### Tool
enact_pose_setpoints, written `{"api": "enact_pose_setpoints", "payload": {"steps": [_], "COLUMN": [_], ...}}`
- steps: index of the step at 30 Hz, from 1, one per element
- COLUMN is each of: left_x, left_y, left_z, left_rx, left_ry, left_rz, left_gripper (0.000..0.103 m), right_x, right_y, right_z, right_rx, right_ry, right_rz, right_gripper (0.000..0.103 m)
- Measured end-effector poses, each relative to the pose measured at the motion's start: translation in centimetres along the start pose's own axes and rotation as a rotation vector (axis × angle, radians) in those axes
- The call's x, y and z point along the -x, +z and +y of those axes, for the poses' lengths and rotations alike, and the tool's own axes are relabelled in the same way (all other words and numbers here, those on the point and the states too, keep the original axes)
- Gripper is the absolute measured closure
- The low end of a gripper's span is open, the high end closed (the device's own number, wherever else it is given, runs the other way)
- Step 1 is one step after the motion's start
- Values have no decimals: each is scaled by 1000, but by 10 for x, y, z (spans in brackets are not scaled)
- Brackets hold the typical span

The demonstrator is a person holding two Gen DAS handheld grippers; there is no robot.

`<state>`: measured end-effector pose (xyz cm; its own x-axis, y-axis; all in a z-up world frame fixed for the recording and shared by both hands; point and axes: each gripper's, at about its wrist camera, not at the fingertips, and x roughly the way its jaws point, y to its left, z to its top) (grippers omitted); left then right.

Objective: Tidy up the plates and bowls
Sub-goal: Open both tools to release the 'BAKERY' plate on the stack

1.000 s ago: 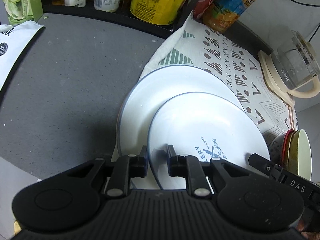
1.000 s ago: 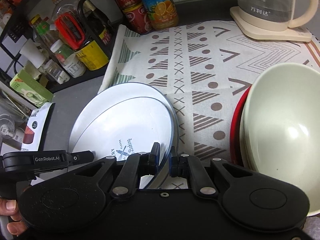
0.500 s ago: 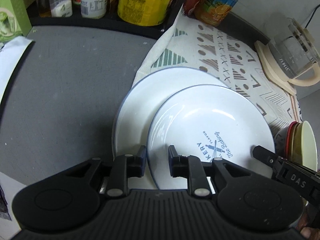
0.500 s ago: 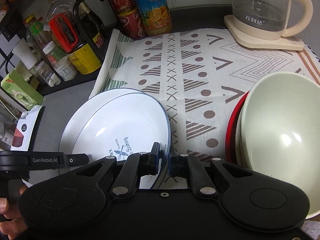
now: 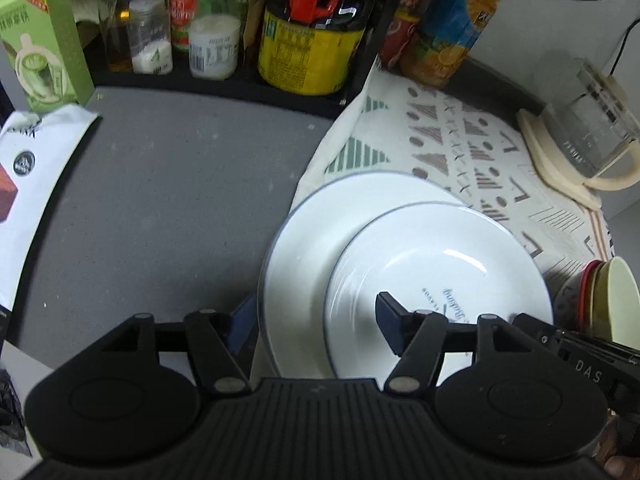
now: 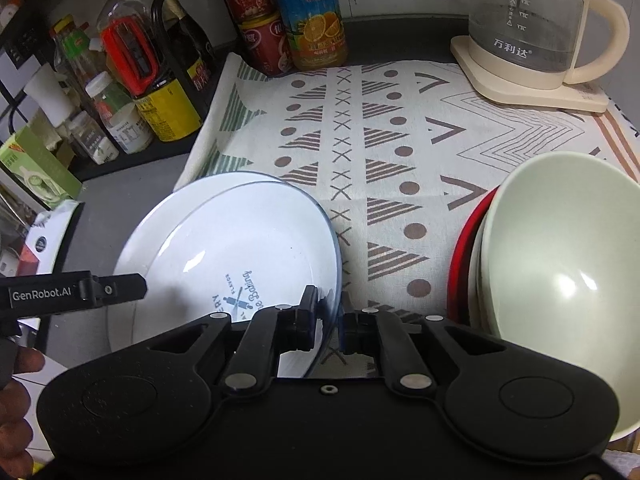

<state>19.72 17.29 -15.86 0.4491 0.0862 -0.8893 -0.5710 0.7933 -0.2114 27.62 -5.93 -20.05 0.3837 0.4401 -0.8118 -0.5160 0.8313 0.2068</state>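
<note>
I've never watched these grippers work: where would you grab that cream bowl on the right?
By its thin rim. The cream bowl sits nested in a stack with a red bowl, so its sides are covered; probably come from above, one finger inside and one outside the near edge.

Both wrist cams overlook plates [image 5: 400, 248].
</note>
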Motion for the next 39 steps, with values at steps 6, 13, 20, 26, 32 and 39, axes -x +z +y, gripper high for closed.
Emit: {"api": "enact_pose_setpoints", "payload": {"steps": [6,13,20,26,32,39], "left_x": [-12,-21,-18,-17,-16,-13], "left_y": [-3,-4,0,2,3,7], "left_z": [4,18,21,19,24,18], "left_rx": [8,94,94,78,105,58], "left_ry": [13,44,17,20,11,40], "left_rz": [40,64,38,39,44,37], "left_gripper": [39,39,61,69,75,71], "right_x": [-3,-11,-20,-23,-22,-13], "right_y": [0,3,7,8,9,10], "right_z": [0,5,9,12,9,8], "right_rx": [11,37,50,50,14,-11], "right_ry": [-7,-11,-15,-23,-5,17], "right_rz": [13,29,42,49,57,44], "right_gripper": [91,89,87,83,80,74]}}
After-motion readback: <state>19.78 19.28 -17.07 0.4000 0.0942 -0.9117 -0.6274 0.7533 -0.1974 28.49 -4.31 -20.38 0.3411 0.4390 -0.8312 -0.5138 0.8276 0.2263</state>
